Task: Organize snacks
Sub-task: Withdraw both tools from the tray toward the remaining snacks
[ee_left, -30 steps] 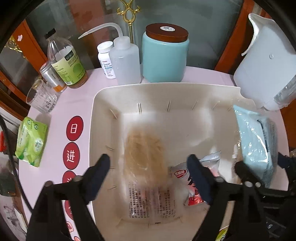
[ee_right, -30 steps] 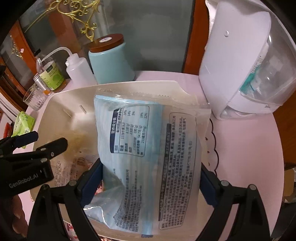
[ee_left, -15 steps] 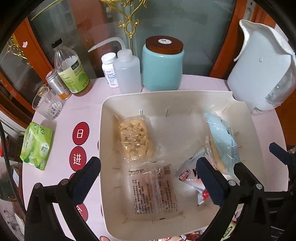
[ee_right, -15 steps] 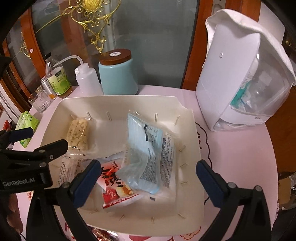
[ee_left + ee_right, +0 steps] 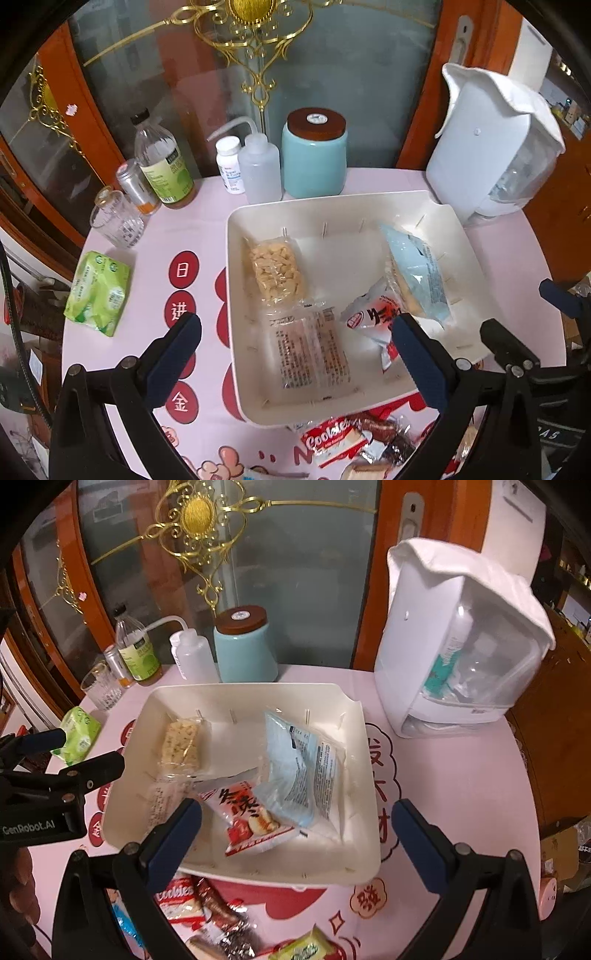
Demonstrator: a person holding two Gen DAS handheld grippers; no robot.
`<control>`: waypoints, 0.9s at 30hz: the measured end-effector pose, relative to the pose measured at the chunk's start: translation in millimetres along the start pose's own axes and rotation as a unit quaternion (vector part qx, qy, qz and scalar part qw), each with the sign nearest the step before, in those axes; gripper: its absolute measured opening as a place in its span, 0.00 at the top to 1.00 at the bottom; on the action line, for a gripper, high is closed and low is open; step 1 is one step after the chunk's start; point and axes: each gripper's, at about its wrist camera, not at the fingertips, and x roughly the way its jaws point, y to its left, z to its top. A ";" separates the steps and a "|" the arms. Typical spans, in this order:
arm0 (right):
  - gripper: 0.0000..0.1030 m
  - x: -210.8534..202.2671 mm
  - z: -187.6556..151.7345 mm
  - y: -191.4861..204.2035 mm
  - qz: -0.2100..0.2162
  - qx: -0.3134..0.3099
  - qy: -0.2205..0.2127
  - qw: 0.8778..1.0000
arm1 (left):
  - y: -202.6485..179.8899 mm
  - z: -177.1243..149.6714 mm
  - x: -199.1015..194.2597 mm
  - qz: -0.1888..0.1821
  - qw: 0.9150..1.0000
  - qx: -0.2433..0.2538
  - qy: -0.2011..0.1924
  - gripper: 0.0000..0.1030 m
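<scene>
From the left wrist view, the left gripper (image 5: 297, 341) stood wide open above the near edge of the cream tray (image 5: 236, 280), with nothing between its jaws, which had just been opening. In the tray lay a clear peanut pack (image 5: 275, 271) at the far left, a flat clear packet (image 5: 312, 356) just near of it, a red and white packet (image 5: 373, 319) towards the right, and a pale blue bag (image 5: 417, 275) leaning on the right wall. Loose snacks, among them a cookie pack (image 5: 332, 437), lay on the pink desk (image 5: 184, 221) near of the tray. A green pack (image 5: 98, 293) lay apart at the left. A teal jar (image 5: 314, 162), a squeeze bottle (image 5: 258, 168) and a white pitcher (image 5: 487, 147) stood at the far side.

From the right wrist view, the right gripper (image 5: 295, 829) was also wide open and empty, its jaws having just been opening. It hung over the near side of the tray (image 5: 280, 877). The blue bag (image 5: 301, 766) lay in the right half, partly over the red and white packet (image 5: 255, 821); the peanut pack (image 5: 183, 746) sat at the far left. The left gripper (image 5: 79, 753) showed at the left edge, open. The cookie pack (image 5: 177, 897) lay on the desk (image 5: 461, 775), near of the tray.
</scene>
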 end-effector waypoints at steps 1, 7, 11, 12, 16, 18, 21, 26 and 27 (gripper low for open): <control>0.00 -6.7 -2.1 1.4 -0.001 -0.001 -0.002 1.000 | 0.9 -0.9 -3.8 -0.001 1.000 0.002 -0.001 0.01; 0.00 -42.8 -13.6 10.9 0.006 -0.004 -0.008 1.000 | 8.8 -16.7 -38.5 -0.010 1.000 0.020 -0.012 0.01; 0.00 -64.8 -22.2 20.9 0.012 -0.011 -0.011 1.000 | 17.0 -28.3 -61.2 -0.015 0.999 0.030 -0.020 0.01; 0.00 -67.7 -24.3 23.7 0.017 -0.011 -0.008 1.000 | 20.3 -32.0 -68.1 -0.018 0.999 0.032 -0.023 0.01; 0.00 -82.4 -35.7 35.2 0.038 -0.012 0.003 0.999 | 29.5 -44.2 -86.8 -0.027 0.999 0.037 -0.028 0.01; 0.00 -90.3 -43.3 42.1 0.050 -0.015 0.007 0.999 | 34.7 -52.7 -97.0 -0.033 0.998 0.045 -0.028 0.01; 0.00 -102.0 -54.4 52.7 0.066 -0.022 0.015 0.997 | 37.7 -65.6 -108.4 -0.038 0.997 0.060 -0.025 0.01; 0.00 -122.0 -72.2 70.3 0.086 -0.037 0.015 0.996 | 44.7 -88.5 -126.2 -0.052 0.995 0.086 -0.018 0.01; 0.00 -125.1 -76.4 74.1 0.090 -0.041 0.016 0.995 | 46.1 -93.4 -129.3 -0.055 0.994 0.092 -0.018 0.01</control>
